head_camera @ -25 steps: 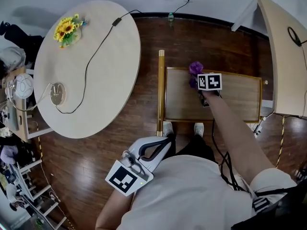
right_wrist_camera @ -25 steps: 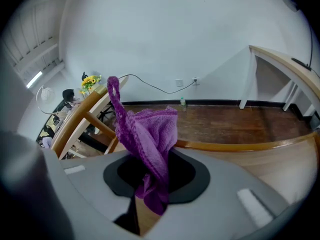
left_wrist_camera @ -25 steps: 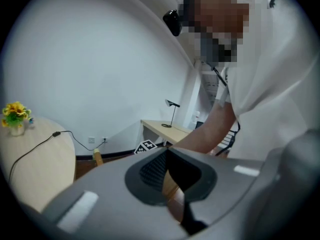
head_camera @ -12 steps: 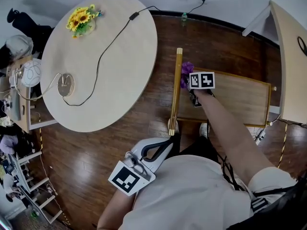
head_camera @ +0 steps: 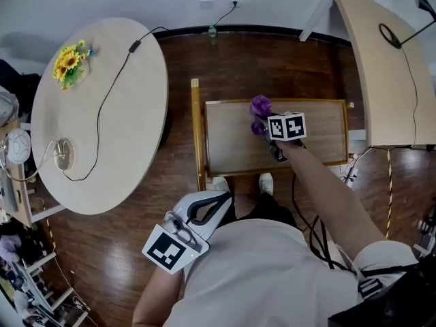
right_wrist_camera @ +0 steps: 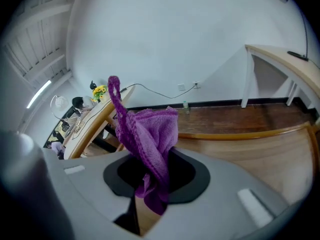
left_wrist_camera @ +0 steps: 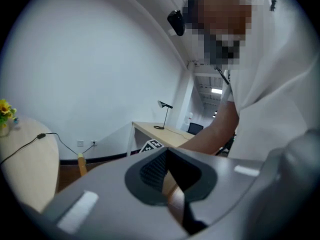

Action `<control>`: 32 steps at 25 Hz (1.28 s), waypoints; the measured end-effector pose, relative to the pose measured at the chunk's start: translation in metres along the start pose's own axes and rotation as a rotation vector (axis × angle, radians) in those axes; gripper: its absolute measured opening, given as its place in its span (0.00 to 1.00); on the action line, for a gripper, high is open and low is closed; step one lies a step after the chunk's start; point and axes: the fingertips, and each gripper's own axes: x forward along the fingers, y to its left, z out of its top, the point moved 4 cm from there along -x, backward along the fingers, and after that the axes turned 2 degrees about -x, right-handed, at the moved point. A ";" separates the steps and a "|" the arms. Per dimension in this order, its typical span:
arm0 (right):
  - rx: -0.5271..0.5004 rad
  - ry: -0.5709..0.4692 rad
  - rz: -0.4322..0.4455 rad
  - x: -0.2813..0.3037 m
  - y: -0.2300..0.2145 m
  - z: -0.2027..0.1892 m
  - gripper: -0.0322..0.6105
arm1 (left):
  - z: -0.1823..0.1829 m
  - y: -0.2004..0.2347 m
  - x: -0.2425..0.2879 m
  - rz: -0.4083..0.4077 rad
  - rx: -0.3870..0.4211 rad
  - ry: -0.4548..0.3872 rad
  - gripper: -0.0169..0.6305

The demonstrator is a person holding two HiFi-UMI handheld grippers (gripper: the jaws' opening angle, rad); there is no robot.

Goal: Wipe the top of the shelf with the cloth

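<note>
Round table [head_camera: 102, 114]: one, filling the left side, with one cable trailing across it.
Desk [head_camera: 381, 67]: one, running along the far right.
Shelf [head_camera: 238, 148]: one, lying between them; its raised wooden rim is framing a bare top.
Right gripper [head_camera: 264, 125]: reaching out over the shelf's far part, jaws clenching the cloth [head_camera: 259, 106].
Left gripper [head_camera: 221, 199]: hanging back near the person's body, jaws pressed together on nothing.
Cloth: one, purple, bunching up out of the jaws [right_wrist_camera: 150, 134] near the far rim, left of centre; contact with the top is not showing clearly.
Open room: bare wood is stretching left, right and nearer.
Sunflowers [head_camera: 68, 61]: one bunch, sitting far left.
</note>
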 end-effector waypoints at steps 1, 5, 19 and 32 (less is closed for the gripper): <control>0.011 -0.008 -0.023 -0.017 -0.019 -0.005 0.21 | 0.002 -0.005 0.011 -0.018 0.007 0.003 0.05; 0.064 -0.009 -0.132 -0.079 -0.111 -0.033 0.21 | 0.006 -0.029 0.059 -0.077 0.030 0.018 0.05; 0.155 0.092 -0.427 -0.190 -0.341 -0.104 0.21 | 0.016 -0.090 0.154 -0.088 0.046 0.096 0.05; 0.125 0.105 -0.301 -0.130 -0.275 -0.086 0.21 | 0.020 -0.079 0.135 -0.038 0.053 0.084 0.05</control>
